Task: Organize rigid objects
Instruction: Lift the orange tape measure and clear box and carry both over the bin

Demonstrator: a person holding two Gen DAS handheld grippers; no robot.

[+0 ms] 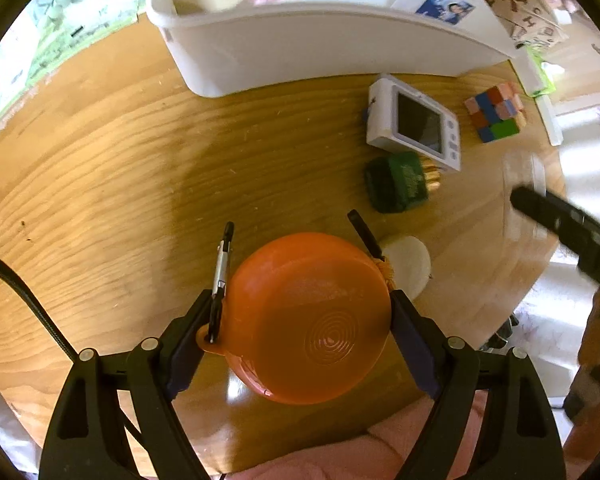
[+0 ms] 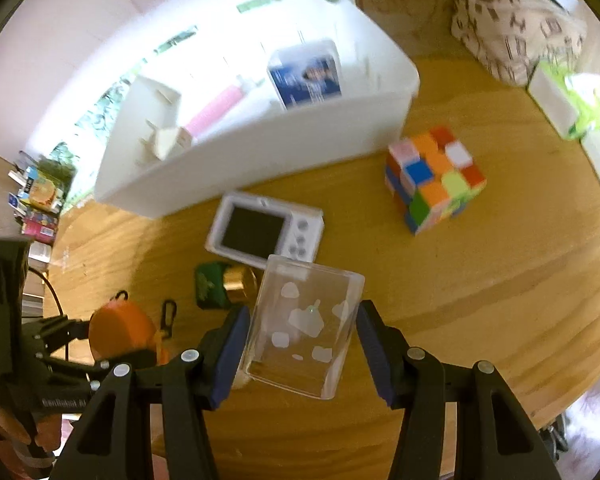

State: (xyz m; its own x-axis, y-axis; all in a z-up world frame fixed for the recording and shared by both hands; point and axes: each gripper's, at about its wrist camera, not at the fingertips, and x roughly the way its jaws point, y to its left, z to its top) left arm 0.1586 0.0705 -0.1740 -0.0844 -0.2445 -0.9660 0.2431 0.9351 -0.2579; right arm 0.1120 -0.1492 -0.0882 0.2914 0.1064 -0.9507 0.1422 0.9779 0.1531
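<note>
Left gripper (image 1: 305, 316) clamps round orange plastic container (image 1: 306, 320) across its sides above wooden table (image 1: 100, 168); right gripper (image 2: 300, 340) squeezes clear rigid plastic box (image 2: 306, 326): probably light, slippery, crackable.

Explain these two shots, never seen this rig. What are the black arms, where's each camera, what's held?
No robot here: a person holds a two-finger tool in each hand, with a fisheye camera on each looking along its fingers. The black arms at the bottom are those fingers.

In the left view, the left tool grips an orange round case with a carabiner clip. In the right view, the right tool grips a clear plastic box.

On the wooden table lie a white camera, a colour cube, a green pouch and a white disc. Behind stands a white bin already holding items.
</note>
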